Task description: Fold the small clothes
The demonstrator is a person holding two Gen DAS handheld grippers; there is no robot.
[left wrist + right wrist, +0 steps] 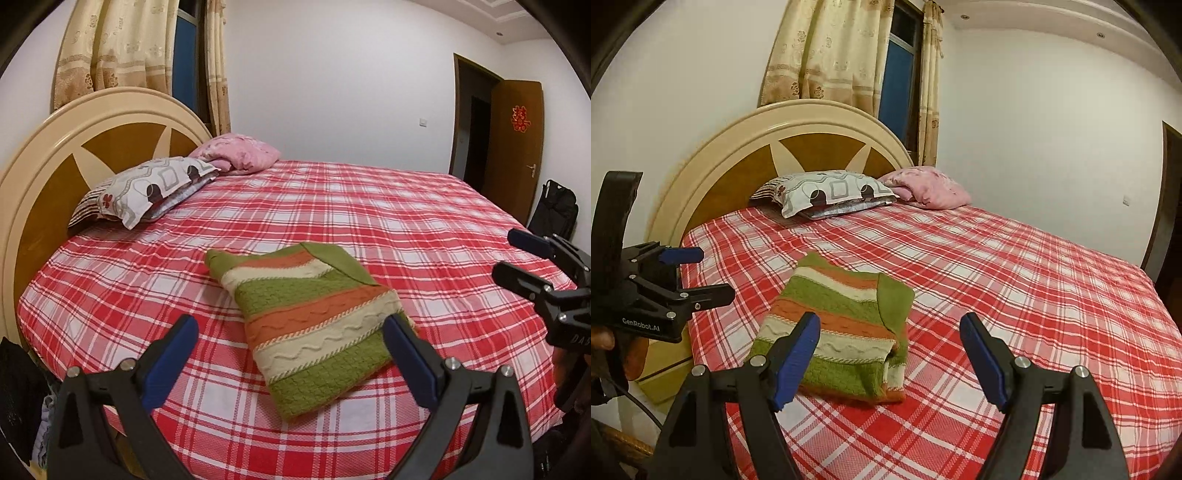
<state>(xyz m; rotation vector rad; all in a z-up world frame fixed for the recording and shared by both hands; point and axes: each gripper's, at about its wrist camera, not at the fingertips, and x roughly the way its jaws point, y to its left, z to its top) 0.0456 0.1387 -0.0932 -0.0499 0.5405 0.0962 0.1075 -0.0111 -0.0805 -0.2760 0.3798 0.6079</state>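
The striped sweater (310, 325) is lying folded into a compact rectangle on the bed (424, 229), near its front edge, so the folding step is judged to be complete or nearly so. The left gripper (291, 354) is hanging above the near end of the sweater with its jaws spread wide and holding nothing; the right gripper (890, 354) is hovering likewise, wide open and empty, just to the right of the sweater. Neither gripper is touching the fabric. One green flap is sitting loosely on top, so the next move is likely calling for a flattening press or for lifting the whole bundle aside with both grippers closing on opposite edges. The bed is wearing a red and white checked sheet, with two pillows (827, 192) resting against a round headboard (746, 147). Curtains (827, 51), a white wall and an open door (513, 147) are framing the room.
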